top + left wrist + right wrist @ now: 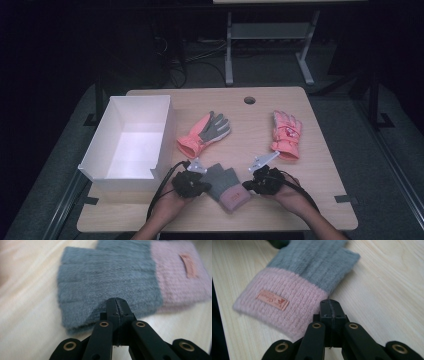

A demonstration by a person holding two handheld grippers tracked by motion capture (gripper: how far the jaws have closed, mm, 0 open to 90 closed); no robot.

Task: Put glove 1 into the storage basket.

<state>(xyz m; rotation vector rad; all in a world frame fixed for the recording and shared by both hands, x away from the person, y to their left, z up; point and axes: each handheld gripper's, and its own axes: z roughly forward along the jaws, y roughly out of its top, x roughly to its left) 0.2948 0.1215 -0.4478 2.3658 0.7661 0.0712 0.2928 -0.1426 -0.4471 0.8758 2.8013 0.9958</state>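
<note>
From above, the grey-and-pink knit glove [226,187] lies near the tabletop's [320,200] front edge, between the left gripper [202,187] and right gripper [248,186]. Left gripper view: fingers pressed together, nipping its grey edge. Right gripper view: fingers pressed together at the pink cuff [284,307]; whether they pinch it, I cannot tell.

My count: three gloves, one box.
I see two pink gloves [204,134] [286,135], one grey-and-pink knit glove [226,187], one white box [98,160].
</note>
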